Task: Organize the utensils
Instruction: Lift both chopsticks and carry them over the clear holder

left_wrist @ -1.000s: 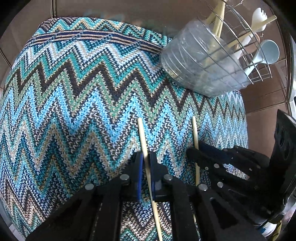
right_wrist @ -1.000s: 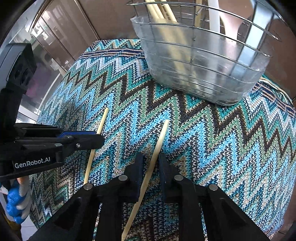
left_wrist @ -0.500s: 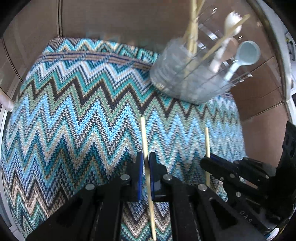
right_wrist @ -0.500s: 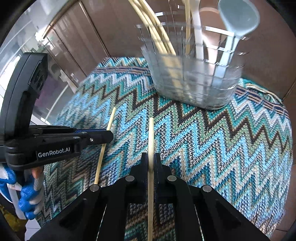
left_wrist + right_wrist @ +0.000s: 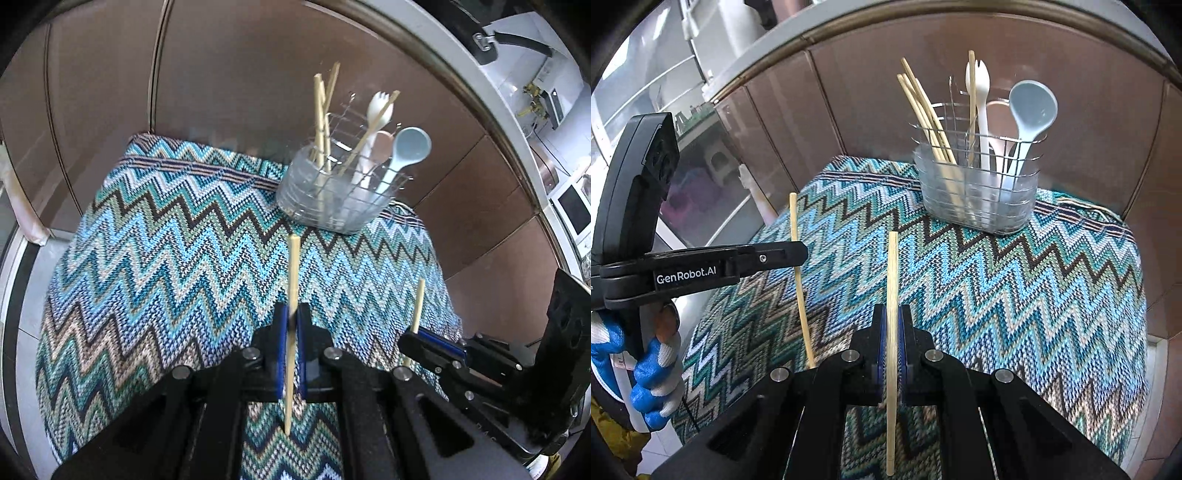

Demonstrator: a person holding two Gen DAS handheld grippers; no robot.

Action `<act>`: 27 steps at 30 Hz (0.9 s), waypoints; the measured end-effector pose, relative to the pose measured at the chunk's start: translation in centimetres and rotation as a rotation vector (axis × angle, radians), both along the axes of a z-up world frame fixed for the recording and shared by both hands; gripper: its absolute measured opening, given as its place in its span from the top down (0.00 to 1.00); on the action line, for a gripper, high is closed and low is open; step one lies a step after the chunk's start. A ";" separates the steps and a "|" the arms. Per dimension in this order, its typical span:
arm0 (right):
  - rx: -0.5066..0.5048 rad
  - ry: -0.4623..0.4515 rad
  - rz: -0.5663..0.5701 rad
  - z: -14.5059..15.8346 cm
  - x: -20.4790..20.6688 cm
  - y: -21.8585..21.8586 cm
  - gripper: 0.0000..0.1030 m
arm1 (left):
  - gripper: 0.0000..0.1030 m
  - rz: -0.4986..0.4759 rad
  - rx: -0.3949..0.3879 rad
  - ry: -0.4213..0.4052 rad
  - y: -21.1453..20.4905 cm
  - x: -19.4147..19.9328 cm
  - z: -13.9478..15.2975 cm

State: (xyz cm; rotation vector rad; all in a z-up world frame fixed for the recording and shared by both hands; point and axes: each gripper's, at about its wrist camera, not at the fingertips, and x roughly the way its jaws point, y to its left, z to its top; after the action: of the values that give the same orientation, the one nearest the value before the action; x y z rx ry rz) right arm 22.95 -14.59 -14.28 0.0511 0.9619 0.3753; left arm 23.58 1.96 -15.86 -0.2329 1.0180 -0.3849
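Moved: both grippers have risen off the zigzag cloth (image 5: 155, 243) since a second ago, each lifting a chopstick clear; the wire caddy (image 5: 979, 192) now sits lower and farther ahead.
Left gripper (image 5: 291, 347): fingers pinch one chopstick (image 5: 293, 273), its tip pointing toward the caddy.
Right gripper (image 5: 892, 343): fingers pinch the other chopstick (image 5: 893, 280), near-upright, well short of the caddy.
Caddy: at the cloth's far edge on the worktop, already holding chopsticks, a spork (image 5: 979, 85) and a blue spoon (image 5: 1032, 107).
Doing it well: likely carry each stick above the caddy's rim, tip it vertical, lower it into the chopstick side one at a time, releasing only once it is inside.
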 end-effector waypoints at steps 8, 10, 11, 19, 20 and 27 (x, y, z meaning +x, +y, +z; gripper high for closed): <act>-0.003 -0.095 0.005 3.1 -2.7 0.6 0.95 | 0.96 0.000 0.008 -0.063 -0.4 -2.4 3.8; -0.007 -0.132 0.005 4.2 -3.0 0.5 0.95 | 0.96 -0.004 0.009 -0.081 -0.5 -2.6 4.8; -0.009 -0.146 0.004 4.5 -3.1 0.6 0.94 | 0.96 -0.004 0.008 -0.091 -0.5 -2.7 5.4; -0.017 -0.263 -0.010 8.3 -3.2 0.7 0.95 | 0.96 -0.002 -0.007 -0.166 -0.5 -2.8 9.4; -0.021 -0.285 -0.017 9.1 -2.8 0.7 0.94 | 0.96 -0.001 -0.012 -0.174 -0.5 -2.6 9.8; 0.004 -0.421 -0.048 13.0 0.4 0.3 0.94 | 0.96 0.015 -0.057 -0.271 -1.0 -0.6 14.4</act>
State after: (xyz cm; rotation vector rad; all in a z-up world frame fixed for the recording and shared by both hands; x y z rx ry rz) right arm 23.32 -14.33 -1.28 -0.0015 0.5433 0.3269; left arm 22.94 0.98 -1.51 -0.2325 0.7388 -0.4195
